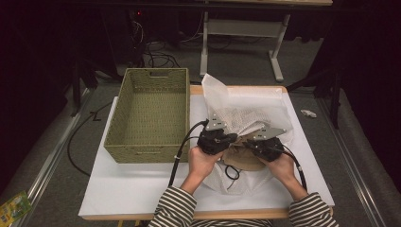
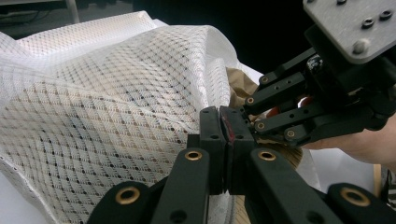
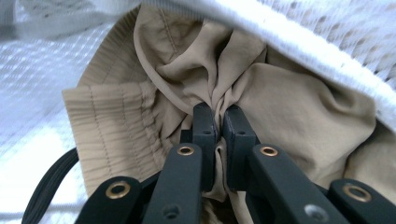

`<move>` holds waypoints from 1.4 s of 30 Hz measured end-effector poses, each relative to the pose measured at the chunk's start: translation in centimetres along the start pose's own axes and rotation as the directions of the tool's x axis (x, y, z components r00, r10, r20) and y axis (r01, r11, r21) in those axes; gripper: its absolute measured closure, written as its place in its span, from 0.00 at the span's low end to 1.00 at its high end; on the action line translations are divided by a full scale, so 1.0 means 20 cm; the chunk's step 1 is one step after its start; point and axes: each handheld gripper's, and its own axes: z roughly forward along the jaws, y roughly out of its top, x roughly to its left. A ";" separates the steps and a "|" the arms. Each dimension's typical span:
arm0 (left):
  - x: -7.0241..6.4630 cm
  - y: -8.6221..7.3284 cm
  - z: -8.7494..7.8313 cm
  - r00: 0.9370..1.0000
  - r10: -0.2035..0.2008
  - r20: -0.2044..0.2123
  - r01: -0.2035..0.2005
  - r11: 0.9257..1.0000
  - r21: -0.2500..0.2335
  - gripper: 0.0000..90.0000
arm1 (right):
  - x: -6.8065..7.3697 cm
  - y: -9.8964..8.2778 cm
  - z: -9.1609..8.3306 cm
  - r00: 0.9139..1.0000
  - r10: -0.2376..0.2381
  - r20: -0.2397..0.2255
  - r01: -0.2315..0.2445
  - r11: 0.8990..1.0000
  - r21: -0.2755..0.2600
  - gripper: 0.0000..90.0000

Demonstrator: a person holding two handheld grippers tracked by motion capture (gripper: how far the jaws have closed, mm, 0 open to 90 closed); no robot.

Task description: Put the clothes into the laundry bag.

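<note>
The left gripper (image 2: 226,122) is pinching the white mesh laundry bag (image 2: 107,116) with its fingers together. The right gripper (image 3: 218,122) is squeezing the soft tan cloth garment (image 3: 154,88) inside the bag, lying on the white counter (image 1: 132,184) beside the green woven basket (image 1: 150,113).

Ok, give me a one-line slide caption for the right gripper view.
Right tool pinches a fold of tan garment at the mouth of the white mesh bag.

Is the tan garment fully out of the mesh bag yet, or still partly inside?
Partly inside. The tan garment bunches under the rim of the mesh bag, with the right gripper shut on its fabric.
</note>
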 end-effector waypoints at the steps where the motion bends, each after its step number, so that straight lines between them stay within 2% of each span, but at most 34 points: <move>1: 0.00 0.00 0.00 1.000 0.002 0.000 -0.002 1.000 0.001 0.99 | 0.00 0.01 0.00 1.000 -0.003 0.012 0.004 1.000 -0.009 0.96; 4: -0.01 0.00 0.00 1.000 0.003 0.002 -0.003 1.000 0.001 0.99 | 0.01 0.03 0.02 0.999 -0.009 0.044 0.009 1.000 -0.004 0.96; 6: -0.01 0.00 0.00 1.000 0.003 0.005 -0.003 1.000 0.002 0.99 | -0.01 0.03 0.07 0.997 -0.028 0.070 0.026 0.999 0.026 0.96; 8: 0.00 0.00 0.00 1.000 0.002 0.006 -0.002 1.000 0.003 0.99 | -0.04 0.01 0.14 0.997 -0.008 0.077 0.004 0.999 0.050 0.95; 9: 0.00 0.00 0.01 1.000 0.000 0.004 0.000 1.000 0.005 0.99 | -0.06 0.01 0.15 0.997 0.018 0.070 -0.022 0.999 0.049 0.95; 11: 0.00 0.00 0.01 1.000 -0.001 0.004 0.001 1.000 0.007 0.99 | -0.07 0.03 0.16 0.997 0.033 0.070 -0.037 0.998 0.056 0.94; 13: 0.00 0.00 0.01 1.000 0.000 0.001 0.000 1.000 0.006 0.99 | -0.06 0.03 0.16 0.997 0.013 0.072 -0.017 0.998 0.059 0.91; 15: 0.01 -0.01 0.00 1.000 0.001 -0.003 -0.001 1.000 0.004 0.99 | -0.05 0.03 0.15 0.999 0.024 0.040 -0.026 0.998 0.059 0.81; 16: 0.01 -0.01 0.00 1.000 -0.003 -0.003 0.003 1.000 0.004 0.99 | -0.05 0.03 0.13 0.999 0.030 0.018 -0.031 0.998 0.059 0.76; 19: 0.01 -0.01 0.00 1.000 -0.003 -0.007 0.003 1.000 0.005 0.99 | -0.04 0.01 0.06 1.000 0.028 -0.006 -0.027 0.999 0.025 0.67; 21: 0.01 -0.01 -0.01 1.000 -0.002 -0.009 0.002 1.000 0.001 0.98 | -0.02 -0.02 -0.03 1.000 0.026 -0.012 -0.026 1.000 -0.009 0.61; 24: 0.02 -0.01 -0.02 1.000 -0.003 -0.013 0.003 1.000 0.000 0.98 | -0.01 -0.08 -0.16 1.000 0.023 -0.003 -0.023 0.998 -0.055 0.59; 26: 0.02 -0.01 -0.01 1.000 -0.005 -0.013 0.005 1.000 0.000 0.98 | 0.00 -0.13 -0.22 1.000 0.030 0.000 -0.030 0.998 -0.058 0.58; 28: 0.01 -0.01 0.00 1.000 -0.004 -0.013 0.004 1.000 -0.001 0.98 | -0.01 -0.18 -0.24 0.999 0.040 0.010 -0.040 0.999 -0.025 0.56; 30: 0.01 -0.01 0.00 1.000 -0.008 -0.010 0.008 1.000 0.000 0.98 | -0.03 -0.24 -0.24 0.998 0.060 0.021 -0.060 0.998 0.001 0.55; 34: 0.01 -0.01 0.01 1.000 -0.009 -0.008 0.009 1.000 0.007 0.98 | -0.08 -0.32 -0.17 0.987 0.158 0.003 -0.158 0.987 0.038 0.53; 37: 0.01 -0.01 0.01 1.000 -0.009 -0.008 0.009 1.000 0.007 0.98 | -0.07 -0.33 -0.08 0.986 0.167 -0.011 -0.165 0.980 0.107 0.49; 39: 0.00 -0.01 0.00 1.000 -0.010 -0.007 0.010 1.000 0.003 0.98 | -0.06 -0.33 -0.02 0.980 0.199 -0.021 -0.194 0.970 0.145 0.44; 42: 0.01 -0.01 0.01 1.000 -0.012 -0.006 0.012 1.000 0.004 0.98 | -0.09 -0.31 0.01 0.971 0.239 -0.027 -0.232 0.961 0.153 0.44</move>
